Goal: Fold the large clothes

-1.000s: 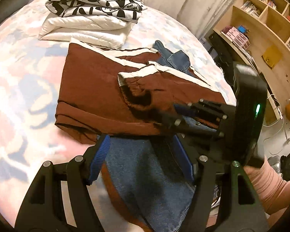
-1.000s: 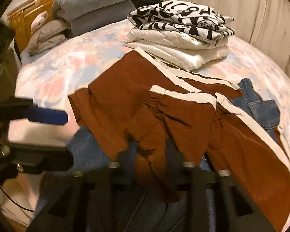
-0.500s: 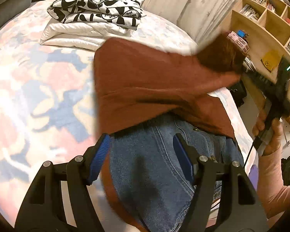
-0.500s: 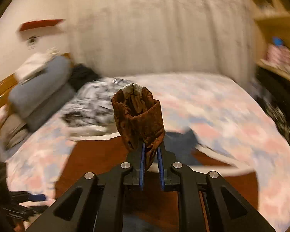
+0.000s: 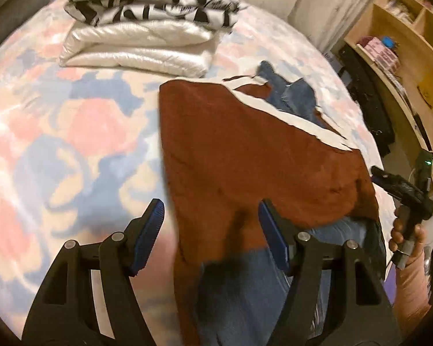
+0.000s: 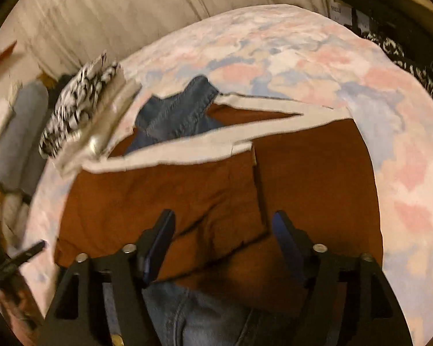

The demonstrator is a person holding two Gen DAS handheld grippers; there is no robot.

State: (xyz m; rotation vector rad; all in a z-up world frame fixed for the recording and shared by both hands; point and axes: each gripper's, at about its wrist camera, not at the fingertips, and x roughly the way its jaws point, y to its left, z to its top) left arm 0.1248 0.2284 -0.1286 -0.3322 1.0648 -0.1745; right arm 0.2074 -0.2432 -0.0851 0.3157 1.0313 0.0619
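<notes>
A brown garment (image 5: pixel 245 158) with white stripes lies folded on the bed, on top of blue jeans (image 5: pixel 239 297). My left gripper (image 5: pixel 210 206) hovers open over the garment's near left edge, and its pads touch nothing. In the right wrist view the same brown garment (image 6: pixel 187 190) spreads below my right gripper (image 6: pixel 222 216). Its jaws are opening, with cloth beneath them but none pinched. In the left wrist view a hand holds the right gripper (image 5: pixel 401 187) off the garment's right side. A corner of the jeans (image 6: pixel 182 109) sticks out at the far end.
A stack of folded clothes (image 5: pixel 147 28), white under black-and-white print, sits at the far side of the flowered bed (image 5: pixel 57 144). Wooden shelves (image 5: pixel 404 43) stand to the right. Grey pillows (image 6: pixel 17 132) lie at the head, and a curtain hangs behind.
My right gripper lifted a pinched part of the brown garment, swung it across to the right and let go. The garment now lies folded flatter. My left gripper shifted left.
</notes>
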